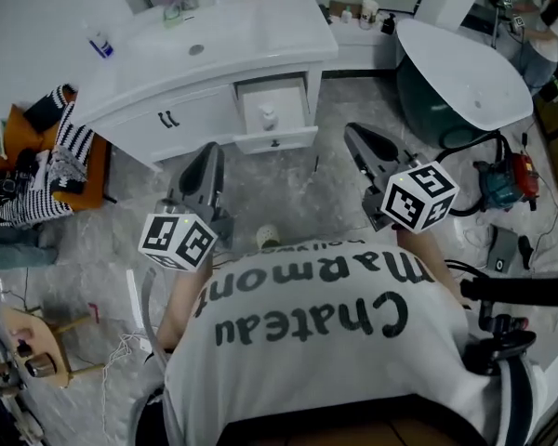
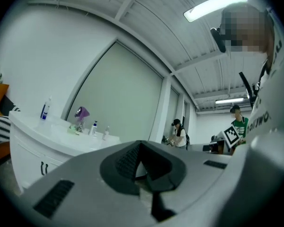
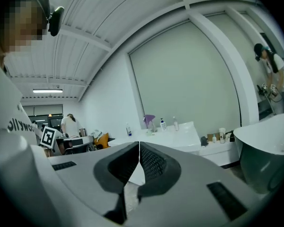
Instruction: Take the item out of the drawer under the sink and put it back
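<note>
A white vanity with a sink (image 1: 197, 49) stands ahead of me. Its right-hand drawer (image 1: 277, 140) is pulled open, and a small white bottle (image 1: 269, 116) stands inside. My left gripper (image 1: 212, 147) is shut and empty, held level over the floor in front of the left cabinet doors. My right gripper (image 1: 352, 130) is also shut and empty, just right of the open drawer and apart from it. In the left gripper view the jaws (image 2: 141, 143) meet with nothing between them. The right gripper view shows the same (image 3: 139, 143), with the vanity (image 3: 173, 136) beyond.
A white bathtub (image 1: 465, 82) stands at the right, with a red and blue machine (image 1: 504, 177) and cables on the floor beside it. An orange seat piled with striped clothes (image 1: 46, 156) is at the left, a wooden stool (image 1: 37, 347) nearer. Bottles stand on the counter. Other people stand further off.
</note>
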Tool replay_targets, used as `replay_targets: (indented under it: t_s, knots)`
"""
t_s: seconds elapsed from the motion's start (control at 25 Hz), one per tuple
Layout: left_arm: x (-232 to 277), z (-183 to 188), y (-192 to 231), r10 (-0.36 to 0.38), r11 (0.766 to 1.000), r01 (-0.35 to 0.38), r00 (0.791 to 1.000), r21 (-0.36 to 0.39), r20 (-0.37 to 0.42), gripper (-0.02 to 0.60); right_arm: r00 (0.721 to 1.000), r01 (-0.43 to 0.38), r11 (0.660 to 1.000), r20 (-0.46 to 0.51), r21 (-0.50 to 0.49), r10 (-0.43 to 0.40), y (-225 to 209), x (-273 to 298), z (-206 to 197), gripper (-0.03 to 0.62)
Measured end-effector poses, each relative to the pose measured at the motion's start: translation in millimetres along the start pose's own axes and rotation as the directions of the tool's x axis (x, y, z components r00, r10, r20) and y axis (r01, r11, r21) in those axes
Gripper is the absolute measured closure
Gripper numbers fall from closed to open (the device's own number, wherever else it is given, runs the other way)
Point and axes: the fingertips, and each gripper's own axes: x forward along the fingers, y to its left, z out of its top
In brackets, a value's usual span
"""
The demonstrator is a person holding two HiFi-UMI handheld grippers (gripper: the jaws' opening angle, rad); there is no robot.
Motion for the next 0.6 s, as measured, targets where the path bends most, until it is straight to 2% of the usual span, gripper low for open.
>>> replay_targets:
  t_s: [0.28, 0.6]
  knots:
    - [41, 21, 53, -0.072, 0.997, 0.072, 0.997, 0.011, -0.031, 0.577, 0.999, 0.032, 0.999, -0.029, 0.012, -0.032, -8, 64, 6, 0.582]
    - [59, 31, 106, -0.098, 0.995, 0.098, 0.995, 0.001, -0.035, 0.577, 0.997, 0.064, 0.998, -0.039, 0.009, -0.063, 0, 118, 2, 0.582]
